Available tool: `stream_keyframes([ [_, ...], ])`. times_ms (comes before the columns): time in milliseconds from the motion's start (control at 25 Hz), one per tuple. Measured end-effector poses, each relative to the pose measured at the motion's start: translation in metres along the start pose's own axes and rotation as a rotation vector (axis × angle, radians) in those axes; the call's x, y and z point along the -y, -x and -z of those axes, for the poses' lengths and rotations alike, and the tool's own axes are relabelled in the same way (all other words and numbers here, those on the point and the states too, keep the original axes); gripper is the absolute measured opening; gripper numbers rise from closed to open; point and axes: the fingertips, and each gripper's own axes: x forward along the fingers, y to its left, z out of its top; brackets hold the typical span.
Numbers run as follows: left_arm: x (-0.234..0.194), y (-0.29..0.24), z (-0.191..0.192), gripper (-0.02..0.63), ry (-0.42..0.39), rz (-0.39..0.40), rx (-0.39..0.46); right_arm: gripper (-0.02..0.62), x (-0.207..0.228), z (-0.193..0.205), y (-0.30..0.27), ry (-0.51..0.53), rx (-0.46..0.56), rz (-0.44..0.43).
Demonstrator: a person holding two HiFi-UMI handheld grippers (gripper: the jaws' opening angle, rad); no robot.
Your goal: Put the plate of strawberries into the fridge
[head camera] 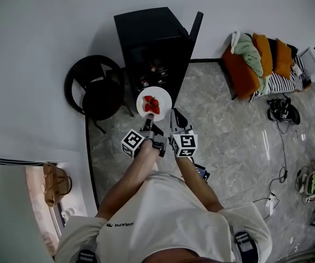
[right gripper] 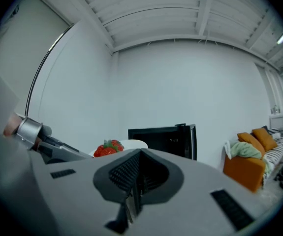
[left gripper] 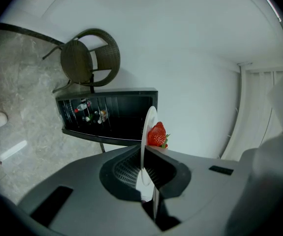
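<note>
Head view: your left gripper (head camera: pixel 148 122) holds one white plate (head camera: pixel 164 97) of strawberries (head camera: pixel 151 102) in the air, just in front of the one black fridge (head camera: pixel 149 34), whose door is open. Your right gripper (head camera: pixel 175 118) is beside it. One chair (head camera: pixel 97 89) stands near the fridge.
Left gripper view: your fingers (left gripper: pixel 124 168) pinch the plate's rim. One strawberry shows.
Right gripper view: your fingers are pressed together on nothing. The strawberry count is unclear.

Only legible print: small dark logo on person's white shirt (head camera: pixel 146 212), approx. "JORAPR", letters tiny, not certain. Left cube (head camera: pixel 133 142) & right cube (head camera: pixel 184 144): b/w square markers, no letters. Labels on bottles (left gripper: pixel 87 113) too small to read.
</note>
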Motion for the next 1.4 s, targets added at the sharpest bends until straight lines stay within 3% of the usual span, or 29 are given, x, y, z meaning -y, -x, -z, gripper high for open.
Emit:
stream_keyframes([
  [280,0.005,-0.029,-0.012,0.011,-0.015,-0.012,-0.013,0.012,0.008,-0.018,-0.025,-0.009,0.013,0.021],
  [600,0.0,-0.053,-0.008,0.011,0.003,-0.037,-0.007,0.012,0.024,-0.013,-0.04,0.003,-0.007,0.004],
  [1400,0.012,-0.141,0.019,0.011,0.006,-0.035,0.093,0.012,0.103,-0.019,-0.099,-0.012,-0.011,-0.092],
])
